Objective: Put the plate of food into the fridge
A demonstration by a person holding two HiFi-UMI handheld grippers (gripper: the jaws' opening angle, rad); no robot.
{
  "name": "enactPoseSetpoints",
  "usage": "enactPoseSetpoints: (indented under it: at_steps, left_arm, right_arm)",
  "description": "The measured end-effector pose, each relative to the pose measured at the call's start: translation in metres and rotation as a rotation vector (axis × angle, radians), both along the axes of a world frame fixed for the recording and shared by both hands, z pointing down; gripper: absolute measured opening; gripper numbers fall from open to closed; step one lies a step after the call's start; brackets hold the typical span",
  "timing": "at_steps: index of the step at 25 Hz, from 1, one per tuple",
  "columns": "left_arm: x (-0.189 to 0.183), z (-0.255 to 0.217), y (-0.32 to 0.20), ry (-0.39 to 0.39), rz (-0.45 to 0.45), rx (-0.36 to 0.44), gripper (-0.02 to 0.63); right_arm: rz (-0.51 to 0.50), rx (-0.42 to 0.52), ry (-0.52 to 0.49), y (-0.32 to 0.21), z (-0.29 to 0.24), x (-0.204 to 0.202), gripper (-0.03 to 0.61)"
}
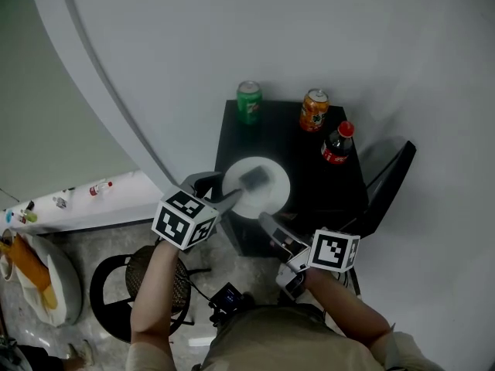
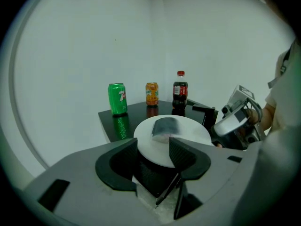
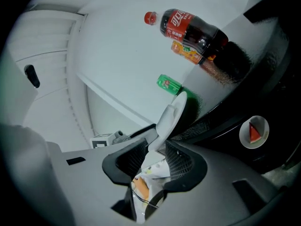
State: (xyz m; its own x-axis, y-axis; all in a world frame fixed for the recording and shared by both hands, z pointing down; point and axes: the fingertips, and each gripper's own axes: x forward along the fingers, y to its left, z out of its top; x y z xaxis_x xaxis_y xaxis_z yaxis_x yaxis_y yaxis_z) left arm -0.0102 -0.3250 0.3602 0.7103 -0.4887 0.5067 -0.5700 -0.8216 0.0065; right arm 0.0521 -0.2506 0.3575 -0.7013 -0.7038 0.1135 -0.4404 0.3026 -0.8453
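A white plate (image 1: pixel 272 199) with a grey piece of food (image 1: pixel 254 178) lies at the front left corner of the small black fridge's top (image 1: pixel 309 168) and seems to overhang it a little. My left gripper (image 1: pixel 216 190) is at the plate's left rim. In the left gripper view the plate (image 2: pixel 193 131) and its food (image 2: pixel 164 126) lie just past my left gripper (image 2: pixel 153 147), whose jaws stand apart, open, pinching nothing. My right gripper (image 1: pixel 269 226) is at the near rim. In its own view the plate (image 3: pixel 171 114) shows edge-on between the open jaws of my right gripper (image 3: pixel 157 152).
A green can (image 1: pixel 248 101), an orange can (image 1: pixel 314 110) and a cola bottle (image 1: pixel 337 142) stand at the back of the fridge top. The black fridge door (image 1: pixel 390 180) hangs open at the right. Inside is a small plate with a red slice (image 3: pixel 254 131). A black stool (image 1: pixel 155 284) stands at the lower left.
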Motion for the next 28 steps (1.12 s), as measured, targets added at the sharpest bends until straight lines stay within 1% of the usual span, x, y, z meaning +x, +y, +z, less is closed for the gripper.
enactPoseSetpoints:
  at_steps: [5,9,10,15,18,22,28]
  left_arm:
    - [0.003,-0.001,0.007,0.001,0.032,0.001,0.216]
    - [0.004,-0.001,0.009,0.0,0.034,0.011,0.215]
    - [0.004,-0.001,0.009,0.002,0.035,0.014,0.215]
    - [0.004,-0.001,0.01,0.003,0.035,0.019,0.212]
    - [0.004,-0.001,0.01,0.008,0.029,0.023,0.212]
    - [0.004,-0.002,0.01,0.031,0.017,0.028,0.212]
    - [0.006,-0.001,0.015,0.056,0.02,0.032,0.213]
  right_arm:
    - [0.027,-0.039,-0.023,-0.003,0.005,0.0,0.114]
    - [0.051,-0.059,-0.066,-0.004,0.008,0.001,0.109]
    - [0.057,-0.066,-0.077,-0.004,0.01,0.001,0.097]
    - [0.073,-0.059,-0.104,-0.005,0.01,0.001,0.097]
    - [0.094,-0.081,-0.133,-0.005,0.016,0.004,0.095]
    - [0.117,-0.126,-0.206,-0.003,0.019,0.008,0.071]
    - [0.124,-0.168,-0.292,0.002,0.016,0.009,0.055]
